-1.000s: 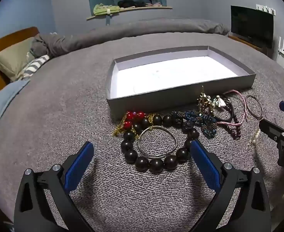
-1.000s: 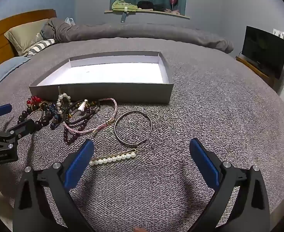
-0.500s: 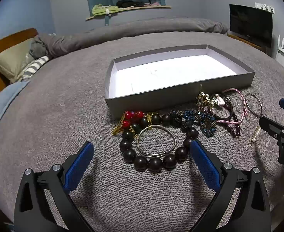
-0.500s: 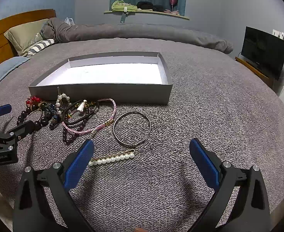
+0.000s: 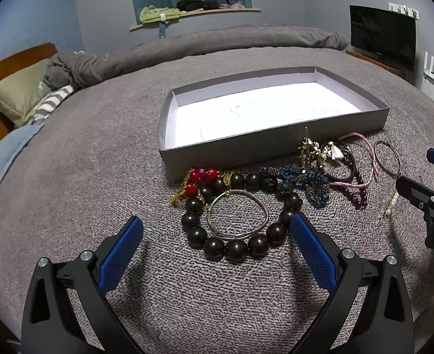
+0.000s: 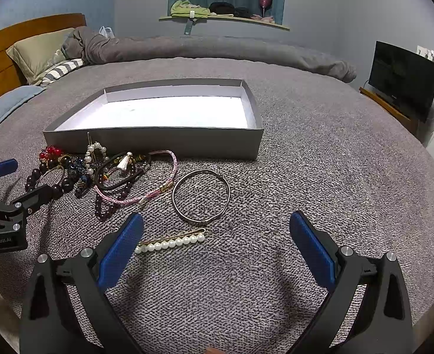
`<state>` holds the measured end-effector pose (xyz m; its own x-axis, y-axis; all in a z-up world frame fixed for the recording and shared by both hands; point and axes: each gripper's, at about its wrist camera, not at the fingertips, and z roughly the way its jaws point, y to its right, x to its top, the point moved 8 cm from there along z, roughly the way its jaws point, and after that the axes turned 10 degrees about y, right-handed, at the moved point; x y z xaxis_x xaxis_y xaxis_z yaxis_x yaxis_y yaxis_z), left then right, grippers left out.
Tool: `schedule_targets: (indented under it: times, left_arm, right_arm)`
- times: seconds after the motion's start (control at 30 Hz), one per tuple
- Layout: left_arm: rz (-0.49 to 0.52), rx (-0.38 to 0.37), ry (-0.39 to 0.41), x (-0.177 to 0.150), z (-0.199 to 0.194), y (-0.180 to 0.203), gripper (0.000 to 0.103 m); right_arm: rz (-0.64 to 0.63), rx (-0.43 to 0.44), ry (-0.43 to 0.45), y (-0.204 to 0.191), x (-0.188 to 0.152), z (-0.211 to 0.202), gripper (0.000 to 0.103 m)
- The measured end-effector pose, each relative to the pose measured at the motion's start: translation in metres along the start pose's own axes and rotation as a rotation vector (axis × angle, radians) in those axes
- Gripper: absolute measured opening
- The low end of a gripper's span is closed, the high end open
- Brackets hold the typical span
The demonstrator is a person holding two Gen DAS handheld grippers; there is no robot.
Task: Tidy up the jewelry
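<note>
On the grey bed cover (image 6: 320, 159), just short of the shallow grey tray (image 6: 158, 143), all the jewelry lies in a loose row, and the tray's white floor is bare, so by my reckoning nothing has been sorted yet. My left gripper (image 5: 217, 244) hangs with its blue pads spread wide and holding nothing, straddling the near arc of the dark bead bracelet (image 5: 234, 247); a thin silver bangle (image 5: 237, 215) sits inside that ring of beads, so I judge a careless pinch there could take both at once. Behind them a red bead and gold chain piece (image 5: 200, 177) touches the tray wall, and a tangle of blue beads, a pearl hairpin, a black band and a pink cord (image 6: 146, 196) runs off toward the right.

My right gripper (image 6: 215, 242) is equally wide apart and empty. It is aimed over the pearl bar clip (image 6: 169, 243), whose near end lies just beside the left pad, with a second wire bangle (image 6: 200, 196) beyond it, clear of the tangle. Those two lie apart from everything else (easy first picks, I think), which is probably why I have the right side lined up there.
</note>
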<state>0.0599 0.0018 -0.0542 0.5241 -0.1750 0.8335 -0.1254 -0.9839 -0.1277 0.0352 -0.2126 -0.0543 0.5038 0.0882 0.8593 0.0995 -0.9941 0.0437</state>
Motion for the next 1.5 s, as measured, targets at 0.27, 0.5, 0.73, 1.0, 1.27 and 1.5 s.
schedule_targets:
  times: [0.27, 0.5, 0.73, 1.0, 1.27, 1.5]
  left_arm:
    - [0.001, 0.000, -0.002, -0.0008, 0.0004, 0.0010, 0.101]
    - [0.002, 0.000, -0.002, -0.0002, 0.0004, 0.0017, 0.101]
    - [0.002, 0.001, -0.003, -0.0007, 0.0006, 0.0027, 0.101]
    - [0.004, 0.001, -0.005, -0.0008, 0.0009, 0.0032, 0.101]
    - [0.004, 0.000, -0.006, -0.0012, 0.0016, 0.0041, 0.101]
    - [0.004, 0.000, -0.006, -0.0011, 0.0016, 0.0042, 0.101]
  right_arm:
    - [-0.002, -0.002, -0.001, 0.0017, -0.0001, 0.0006, 0.098]
    - [-0.002, -0.002, -0.004, 0.0007, 0.0003, 0.0010, 0.098]
    - [-0.003, -0.001, -0.004, 0.0007, -0.0002, 0.0011, 0.098]
    - [-0.008, 0.000, -0.007, -0.0003, 0.0003, 0.0018, 0.098]
    - [-0.009, 0.001, -0.008, -0.0019, -0.0005, 0.0028, 0.098]
    - [-0.009, 0.002, -0.010, -0.0029, -0.0014, 0.0035, 0.098]
